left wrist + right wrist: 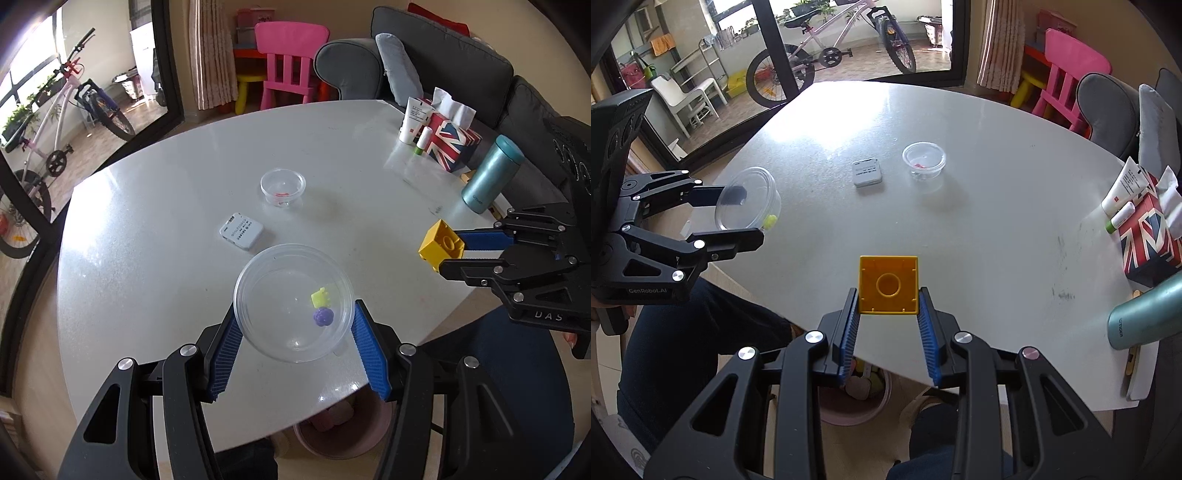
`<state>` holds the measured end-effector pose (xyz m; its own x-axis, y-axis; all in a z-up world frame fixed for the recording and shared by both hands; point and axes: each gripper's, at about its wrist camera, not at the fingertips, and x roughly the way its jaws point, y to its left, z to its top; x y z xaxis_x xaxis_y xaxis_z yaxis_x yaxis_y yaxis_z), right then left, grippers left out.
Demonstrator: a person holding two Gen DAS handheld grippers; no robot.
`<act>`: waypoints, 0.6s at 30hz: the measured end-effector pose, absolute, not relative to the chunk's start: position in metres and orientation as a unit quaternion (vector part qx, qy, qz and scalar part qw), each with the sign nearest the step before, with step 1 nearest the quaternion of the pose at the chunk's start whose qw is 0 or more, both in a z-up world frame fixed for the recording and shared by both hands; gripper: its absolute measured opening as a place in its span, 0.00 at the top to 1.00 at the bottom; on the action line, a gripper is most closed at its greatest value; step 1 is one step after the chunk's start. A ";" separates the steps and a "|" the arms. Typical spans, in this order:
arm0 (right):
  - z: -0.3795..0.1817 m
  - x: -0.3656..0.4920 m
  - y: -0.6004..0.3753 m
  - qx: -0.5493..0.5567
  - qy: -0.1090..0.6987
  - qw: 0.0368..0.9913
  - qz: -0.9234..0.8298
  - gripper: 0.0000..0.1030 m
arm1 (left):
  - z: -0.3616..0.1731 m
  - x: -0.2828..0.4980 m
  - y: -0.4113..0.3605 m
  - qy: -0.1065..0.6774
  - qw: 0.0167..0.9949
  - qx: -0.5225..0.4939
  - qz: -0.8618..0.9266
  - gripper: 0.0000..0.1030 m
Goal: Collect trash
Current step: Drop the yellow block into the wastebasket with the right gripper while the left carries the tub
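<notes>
My left gripper (294, 317) is shut on a clear plastic bowl (284, 332) that holds a yellow toy piece (320, 296) and a purple toy piece (323, 316). It holds the bowl above the table's near edge; the bowl also shows in the right wrist view (748, 201). My right gripper (888, 301) is shut on a yellow toy brick (888, 285), which also shows in the left wrist view (440, 245), above the table's near edge. A pink bin (855, 400) with scraps stands on the floor under the table edge.
On the white table (166, 221) sit a small clear bowl (283, 186) with red bits, a white card case (241, 232), a teal flask (493, 173), a Union Jack tissue box (448, 142) and a tube (413, 118). A sofa stands behind.
</notes>
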<state>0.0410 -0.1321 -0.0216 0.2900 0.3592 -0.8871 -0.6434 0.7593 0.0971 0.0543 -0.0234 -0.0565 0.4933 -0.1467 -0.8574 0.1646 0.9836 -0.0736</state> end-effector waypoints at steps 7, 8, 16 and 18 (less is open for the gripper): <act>-0.020 -0.017 -0.135 -0.148 0.507 0.778 0.340 0.70 | -0.051 -0.004 -0.031 0.495 0.864 -0.006 -0.098 0.44; -0.021 -0.024 -0.135 -0.150 0.508 0.777 0.341 0.70 | -0.051 -0.010 -0.032 0.496 0.863 -0.007 -0.099 0.44; -0.039 -0.065 -0.138 -0.146 0.533 0.753 0.357 0.70 | -0.056 -0.052 -0.037 0.502 0.858 -0.026 -0.105 0.44; -0.045 -0.074 -0.137 -0.148 0.539 0.746 0.362 0.70 | -0.058 -0.058 -0.037 0.504 0.857 -0.032 -0.104 0.44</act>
